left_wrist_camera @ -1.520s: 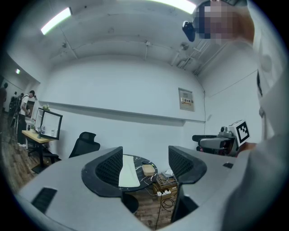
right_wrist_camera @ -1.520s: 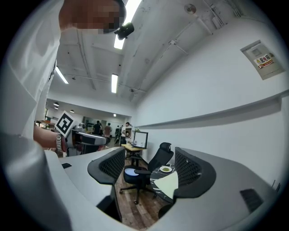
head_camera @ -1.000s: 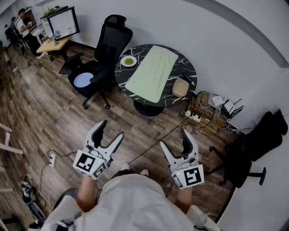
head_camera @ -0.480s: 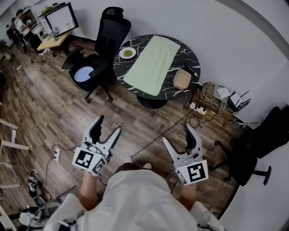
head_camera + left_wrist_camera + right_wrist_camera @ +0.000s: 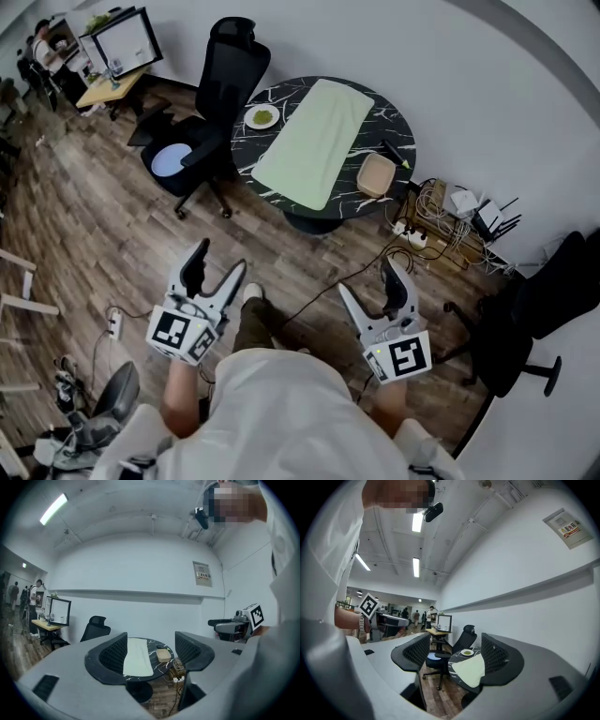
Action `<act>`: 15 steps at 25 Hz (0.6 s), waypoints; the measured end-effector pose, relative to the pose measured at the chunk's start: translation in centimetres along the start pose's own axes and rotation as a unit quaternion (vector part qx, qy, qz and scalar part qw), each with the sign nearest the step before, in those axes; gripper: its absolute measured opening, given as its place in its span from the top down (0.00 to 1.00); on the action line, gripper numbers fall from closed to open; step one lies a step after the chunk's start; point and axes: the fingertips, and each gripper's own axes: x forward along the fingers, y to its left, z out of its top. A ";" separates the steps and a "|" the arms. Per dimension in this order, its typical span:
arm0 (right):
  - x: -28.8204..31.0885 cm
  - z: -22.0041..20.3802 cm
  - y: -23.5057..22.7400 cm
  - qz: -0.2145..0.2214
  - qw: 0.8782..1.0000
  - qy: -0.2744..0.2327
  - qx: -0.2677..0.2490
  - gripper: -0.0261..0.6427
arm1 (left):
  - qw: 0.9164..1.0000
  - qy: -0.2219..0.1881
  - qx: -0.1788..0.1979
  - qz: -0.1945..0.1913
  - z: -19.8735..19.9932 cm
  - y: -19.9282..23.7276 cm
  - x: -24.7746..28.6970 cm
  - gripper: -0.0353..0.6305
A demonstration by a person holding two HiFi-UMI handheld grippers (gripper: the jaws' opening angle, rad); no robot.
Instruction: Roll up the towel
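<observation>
A pale green towel [image 5: 317, 141] lies flat across a round black marble table [image 5: 398, 131], one end hanging over the near rim. The towel [image 5: 136, 656] shows between the jaws in the left gripper view, and the towel [image 5: 471, 671] again in the right gripper view. My left gripper [image 5: 215, 274] and right gripper [image 5: 369, 288] are both open and empty, held at waist height over the wooden floor, well short of the table.
On the table sit a small plate with green food [image 5: 262, 117] and a tan bowl [image 5: 375, 174]. A black office chair [image 5: 208, 112] stands left of it. Cables and a power strip [image 5: 441, 230] lie right of the table base. A desk with monitor [image 5: 114, 49] stands far left.
The person has stepped forward: a leg and shoe now show between the grippers. Both grippers stay open and level; the table sits a little nearer in the head view.
</observation>
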 end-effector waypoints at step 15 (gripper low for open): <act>22.6 -3.5 -3.2 -0.102 0.994 0.037 0.025 0.51 | 0.994 0.042 0.006 -0.098 -2.8 20.0 16.6 0.50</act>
